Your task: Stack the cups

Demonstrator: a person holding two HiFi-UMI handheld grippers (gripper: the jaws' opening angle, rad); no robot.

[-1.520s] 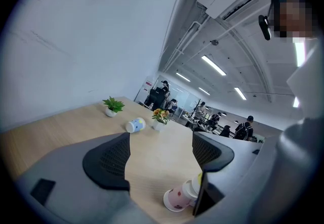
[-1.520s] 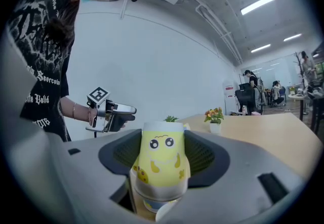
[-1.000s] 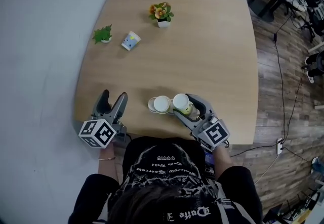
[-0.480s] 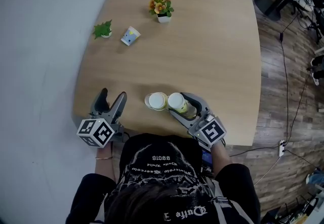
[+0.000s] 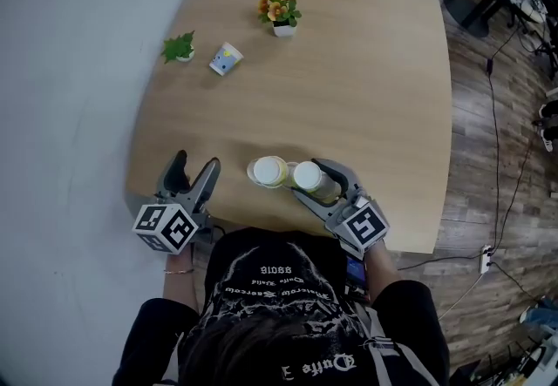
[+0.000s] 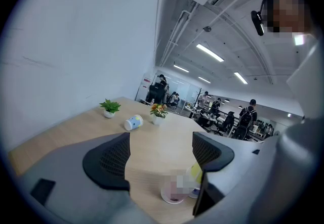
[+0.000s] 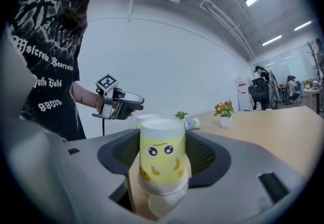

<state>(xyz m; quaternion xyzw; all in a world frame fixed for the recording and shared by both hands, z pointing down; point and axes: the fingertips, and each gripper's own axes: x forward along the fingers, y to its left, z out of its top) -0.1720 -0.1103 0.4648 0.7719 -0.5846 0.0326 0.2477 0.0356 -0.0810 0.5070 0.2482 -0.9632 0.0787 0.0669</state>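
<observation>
Right gripper (image 5: 309, 182) at near edge of table (image 5: 366, 79); jaws have just eased slightly wider, pads against sides of yellow cup (image 7: 161, 160), which sits upside down between them. Second cup (image 5: 268, 172) also inverted, on the table just beside it, on the left gripper's side. Left gripper (image 5: 195, 163) gaping wide, nothing between jaws, well apart at near left edge. Third cup (image 5: 226, 59) on its side far across, near green plant (image 5: 179, 49)
</observation>
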